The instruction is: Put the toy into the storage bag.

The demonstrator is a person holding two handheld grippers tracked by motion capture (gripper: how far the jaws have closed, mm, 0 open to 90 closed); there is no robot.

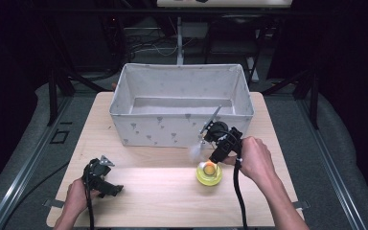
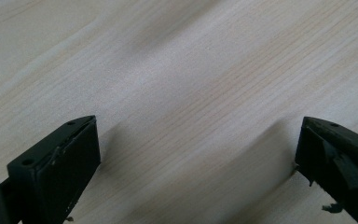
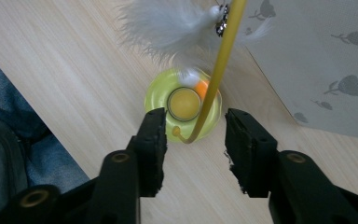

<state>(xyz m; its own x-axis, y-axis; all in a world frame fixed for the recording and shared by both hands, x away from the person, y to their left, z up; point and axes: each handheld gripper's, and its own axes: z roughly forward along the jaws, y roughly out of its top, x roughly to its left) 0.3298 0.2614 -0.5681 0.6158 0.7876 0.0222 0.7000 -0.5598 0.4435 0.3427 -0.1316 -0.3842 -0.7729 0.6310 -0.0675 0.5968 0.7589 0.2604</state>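
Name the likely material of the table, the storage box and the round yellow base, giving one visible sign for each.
Table: pale wood or wood-look laminate, matte, with grain lines. Storage box: fabric, soft sagging walls, printed grey motifs. Round yellow base: probably translucent plastic, glossy, light glowing through its rim.

Wood, cloth, plastic, feather
Matt pale wood table (image 1: 148, 191); printed cloth bin (image 1: 172, 132); glossy yellow plastic base (image 3: 157, 98); fluffy white feather (image 3: 168, 23).
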